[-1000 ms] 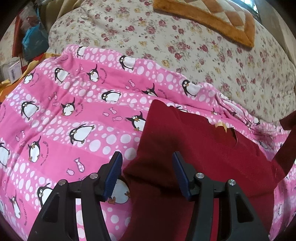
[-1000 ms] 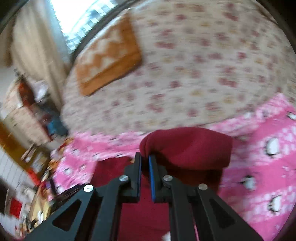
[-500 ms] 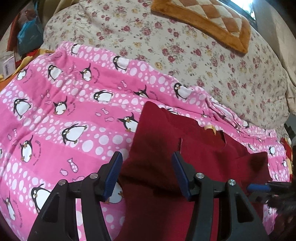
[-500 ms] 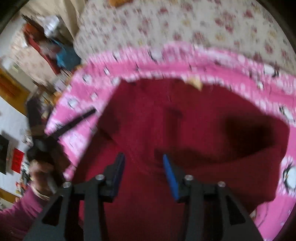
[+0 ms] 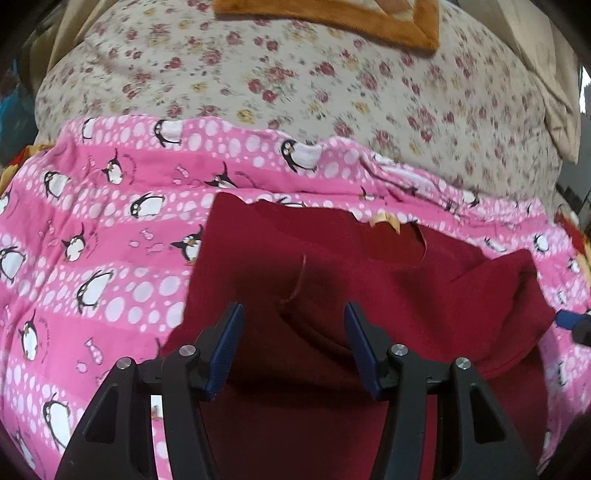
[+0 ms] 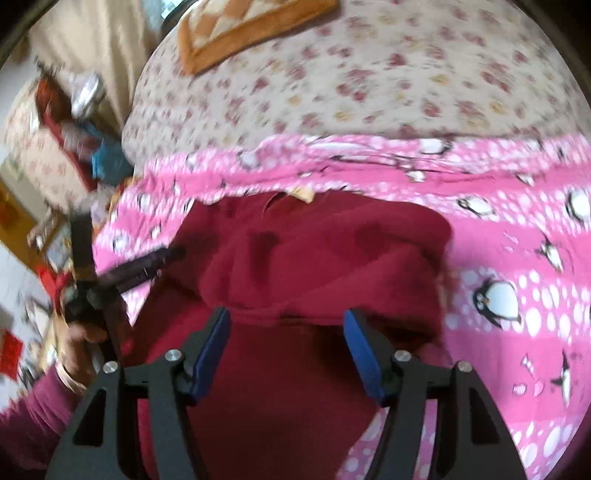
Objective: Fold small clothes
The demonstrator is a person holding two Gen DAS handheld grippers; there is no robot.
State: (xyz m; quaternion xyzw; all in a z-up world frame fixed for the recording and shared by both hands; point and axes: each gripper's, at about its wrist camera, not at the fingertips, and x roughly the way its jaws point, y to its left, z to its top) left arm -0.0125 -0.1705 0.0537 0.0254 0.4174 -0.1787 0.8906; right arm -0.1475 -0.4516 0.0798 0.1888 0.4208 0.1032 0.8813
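Observation:
A dark red garment [image 5: 332, 280] lies flat on a pink penguin-print blanket [image 5: 110, 236], with its right side folded over toward the middle [image 5: 509, 295]. My left gripper [image 5: 293, 347] is open and empty, hovering above the garment's lower middle. My right gripper [image 6: 288, 349] is open and empty over the folded-over part of the garment [image 6: 332, 266]. The left gripper shows blurred at the left of the right wrist view [image 6: 122, 273]. A blue tip of the right gripper shows at the right edge of the left wrist view [image 5: 569, 321].
A floral quilt [image 5: 295, 74] covers the bed behind the blanket, with an orange-bordered cushion [image 5: 332, 14] at the far end. Cluttered shelves and boxes [image 6: 55, 129] stand to the left of the bed.
My right gripper carried the garment's side over the middle, opened and let it go, then backed off. My left gripper stayed open and shifted slightly right over the garment.

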